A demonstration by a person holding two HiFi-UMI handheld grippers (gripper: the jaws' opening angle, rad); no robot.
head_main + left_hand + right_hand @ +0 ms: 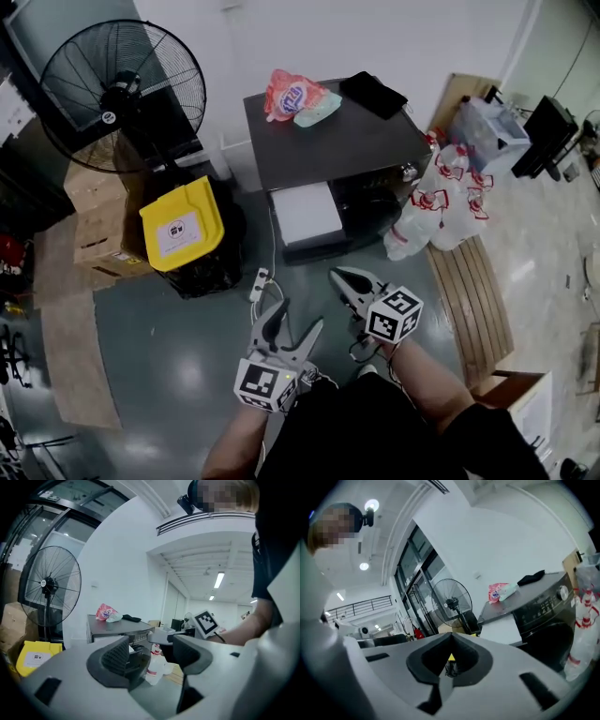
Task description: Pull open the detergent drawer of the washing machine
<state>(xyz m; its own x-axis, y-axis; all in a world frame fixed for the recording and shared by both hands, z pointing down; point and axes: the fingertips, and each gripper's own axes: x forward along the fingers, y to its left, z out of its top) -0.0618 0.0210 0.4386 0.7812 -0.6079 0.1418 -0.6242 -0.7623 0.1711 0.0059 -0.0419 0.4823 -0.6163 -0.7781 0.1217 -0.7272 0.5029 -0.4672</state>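
The washing machine (337, 141) stands against the white wall, with a dark top and a dark front. A white panel (305, 214) juts out at its front left; whether this is the detergent drawer I cannot tell. Both grippers hang over the grey floor, short of the machine and apart from it. My left gripper (292, 323) is open with nothing between its jaws (150, 651). My right gripper (339, 277) is shut and empty (451, 660). The machine (543, 606) shows at the right of the right gripper view, control panel facing me.
A pink detergent bag (291, 94) and a black cloth (373, 94) lie on the machine's top. Left stand a big fan (122, 94), cardboard boxes (98, 220) and a yellow-lidded bin (183, 225). Plastic bottles (445, 206) and wooden slats (478, 300) sit right. A power strip (259, 284) lies on the floor.
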